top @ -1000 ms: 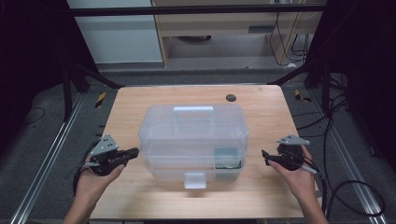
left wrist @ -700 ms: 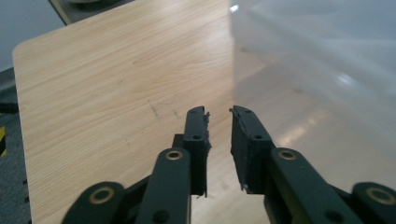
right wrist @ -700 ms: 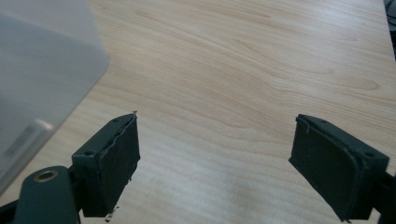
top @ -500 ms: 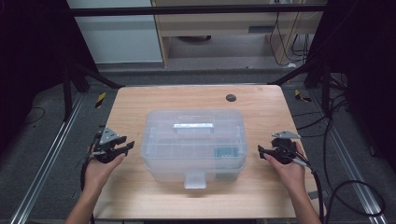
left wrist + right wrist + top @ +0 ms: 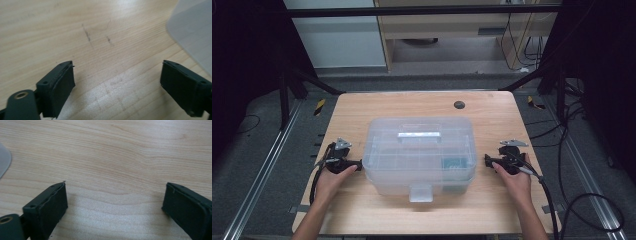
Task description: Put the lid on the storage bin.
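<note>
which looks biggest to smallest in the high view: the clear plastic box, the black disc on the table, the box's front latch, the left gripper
1. clear plastic box
2. left gripper
3. front latch, looks near the gripper's size, so that order is unsure
4. black disc

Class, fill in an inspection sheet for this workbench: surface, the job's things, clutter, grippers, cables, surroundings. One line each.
Surface: wooden table, faint scuff marks in the left gripper view.
Job's things: clear plastic box, lid on, handle lying flat, front latch toward the person; something green inside, unclear what.
Clutter: small dark round spot near the far edge.
Grippers: left gripper and right gripper flank the box, both open, holding nothing.
Cables: one cable trails from the left gripper, another from the right.
Surroundings: dark floor, metal rails, loose wires at right.
</note>
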The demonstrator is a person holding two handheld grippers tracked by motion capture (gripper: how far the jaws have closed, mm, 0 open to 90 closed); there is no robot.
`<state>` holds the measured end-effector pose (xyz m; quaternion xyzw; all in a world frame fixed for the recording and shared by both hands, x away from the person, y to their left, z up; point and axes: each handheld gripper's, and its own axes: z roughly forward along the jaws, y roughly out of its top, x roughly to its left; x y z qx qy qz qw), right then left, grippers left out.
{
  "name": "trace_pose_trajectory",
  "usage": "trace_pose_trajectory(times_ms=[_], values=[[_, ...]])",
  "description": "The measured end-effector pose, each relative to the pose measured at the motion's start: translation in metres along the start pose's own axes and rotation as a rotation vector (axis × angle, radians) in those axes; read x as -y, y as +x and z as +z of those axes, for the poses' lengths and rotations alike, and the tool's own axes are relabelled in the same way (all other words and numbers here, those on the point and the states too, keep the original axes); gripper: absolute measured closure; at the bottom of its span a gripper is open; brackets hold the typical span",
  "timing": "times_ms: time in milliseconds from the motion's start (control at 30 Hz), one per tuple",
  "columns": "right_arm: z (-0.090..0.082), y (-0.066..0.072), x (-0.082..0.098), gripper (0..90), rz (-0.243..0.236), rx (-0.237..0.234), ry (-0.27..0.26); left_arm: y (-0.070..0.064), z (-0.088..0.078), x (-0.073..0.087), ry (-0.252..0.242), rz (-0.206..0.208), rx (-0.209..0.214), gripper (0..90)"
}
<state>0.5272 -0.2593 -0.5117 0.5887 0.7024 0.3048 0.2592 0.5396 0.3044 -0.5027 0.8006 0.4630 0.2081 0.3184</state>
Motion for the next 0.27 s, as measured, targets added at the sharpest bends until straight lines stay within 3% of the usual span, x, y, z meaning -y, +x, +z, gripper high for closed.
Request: trace_pose_trajectory(times_ms=[67,133,267], values=[[0.0010,-0.0006,-0.0004,3.7,-0.006,0.004,0.001,0.0005,0.0032,0.0018,-0.020,-0.020,0.018,7.7],[0.0016,0.0007,-0.0010,2.1,0.012,0.011,0.011,0.0002,0.0055,0.0014,-0.022,-0.016,0.009,1.6],[0.0020,0.0014,-0.0012,0.4,0.028,0.016,0.016,0.0007,0.0057,0.0013,-0.022,-0.018,0.014,1.0]])
